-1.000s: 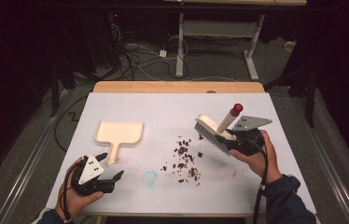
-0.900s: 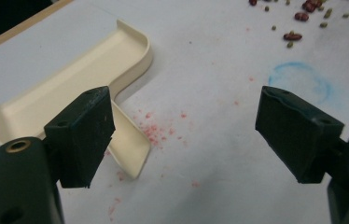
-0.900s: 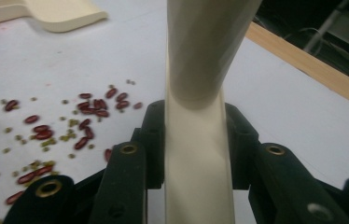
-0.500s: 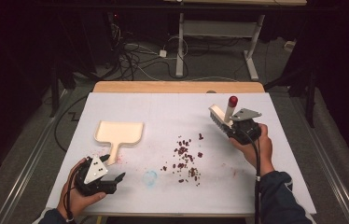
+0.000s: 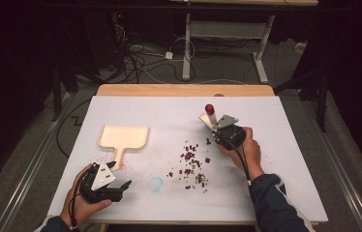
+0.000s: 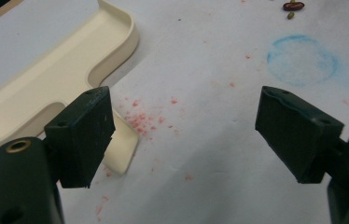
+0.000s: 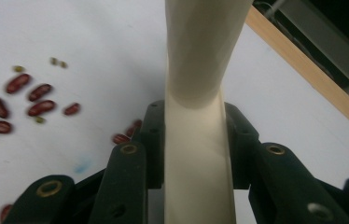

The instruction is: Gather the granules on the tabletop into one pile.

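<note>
No brand, label or legible writing anywhere on the tools or the table (image 5: 290,159).

Right gripper (image 5: 216,137) clamped on the cream plastic handle of a small brush with a red knob end (image 5: 209,114), held in the right hand (image 5: 247,147) just beyond the scattered dark red beans (image 5: 191,164). Handle tilted up and away from that hand, red knob topmost in the high view. In the right gripper view, cream handle (image 7: 196,140) pinched between both black jaws, rising straight ahead and widening toward the top; beans (image 7: 28,100) lying off to the jaws' left on the white table, a wooden table edge (image 7: 303,70) farther off to the right.

Left gripper (image 5: 121,186) resting low near the table's near edge, jaws wide apart with nothing between them, cradled from below by the left hand (image 5: 84,203). Cream flat plastic dustpan with a short handle (image 5: 121,137) just ahead of it. Left gripper view adding detail lost from above: dustpan handle tip (image 6: 121,149) just beside the left jaw, pink specks (image 6: 140,119) sprinkled between the jaws, and a faint blue ring stain (image 6: 303,60) ahead of the right jaw.
</note>
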`<state>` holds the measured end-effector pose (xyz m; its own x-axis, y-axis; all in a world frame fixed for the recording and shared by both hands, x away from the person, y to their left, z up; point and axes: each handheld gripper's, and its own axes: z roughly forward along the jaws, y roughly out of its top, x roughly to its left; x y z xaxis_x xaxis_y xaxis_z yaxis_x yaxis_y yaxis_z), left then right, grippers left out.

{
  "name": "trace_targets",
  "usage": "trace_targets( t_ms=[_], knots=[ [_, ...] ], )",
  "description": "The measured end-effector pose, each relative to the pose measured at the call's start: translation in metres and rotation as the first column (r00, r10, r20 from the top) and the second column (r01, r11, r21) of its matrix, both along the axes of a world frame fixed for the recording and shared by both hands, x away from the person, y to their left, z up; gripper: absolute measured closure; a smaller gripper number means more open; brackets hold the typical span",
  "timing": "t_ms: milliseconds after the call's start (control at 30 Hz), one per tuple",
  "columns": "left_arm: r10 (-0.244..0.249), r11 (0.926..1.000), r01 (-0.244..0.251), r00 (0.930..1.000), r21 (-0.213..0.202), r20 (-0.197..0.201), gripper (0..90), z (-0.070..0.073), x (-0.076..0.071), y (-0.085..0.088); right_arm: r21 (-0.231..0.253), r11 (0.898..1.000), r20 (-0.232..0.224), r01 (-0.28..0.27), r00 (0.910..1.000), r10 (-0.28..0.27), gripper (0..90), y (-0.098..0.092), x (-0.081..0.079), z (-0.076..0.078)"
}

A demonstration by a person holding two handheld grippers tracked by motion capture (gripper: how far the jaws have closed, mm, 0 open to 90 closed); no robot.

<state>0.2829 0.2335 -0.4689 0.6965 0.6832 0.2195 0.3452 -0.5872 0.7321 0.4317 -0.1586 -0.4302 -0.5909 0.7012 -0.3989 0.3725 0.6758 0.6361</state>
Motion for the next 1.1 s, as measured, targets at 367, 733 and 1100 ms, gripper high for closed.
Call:
trace_targets(
  t_ms=[367,733,1100],
  knots=[
    [-0.006,1.0000,0.006,1.0000,-0.003,-0.005,18.8,0.001,-0.003,0.000,0.042,0.973,-0.021,-0.229,0.9730,0.230,67.2,0.038,-0.024,-0.006],
    [-0.013,0.9999,0.013,0.9997,0.003,-0.022,18.8,-0.001,-0.002,-0.001,0.006,0.922,-0.037,-0.387,0.9212,0.387,66.6,0.043,-0.045,-0.009],
    [-0.026,0.9996,0.026,0.9993,0.008,-0.026,18.8,0.000,-0.003,-0.004,0.008,0.864,-0.050,-0.504,0.8625,0.504,66.9,0.030,-0.070,-0.003]
  ],
)
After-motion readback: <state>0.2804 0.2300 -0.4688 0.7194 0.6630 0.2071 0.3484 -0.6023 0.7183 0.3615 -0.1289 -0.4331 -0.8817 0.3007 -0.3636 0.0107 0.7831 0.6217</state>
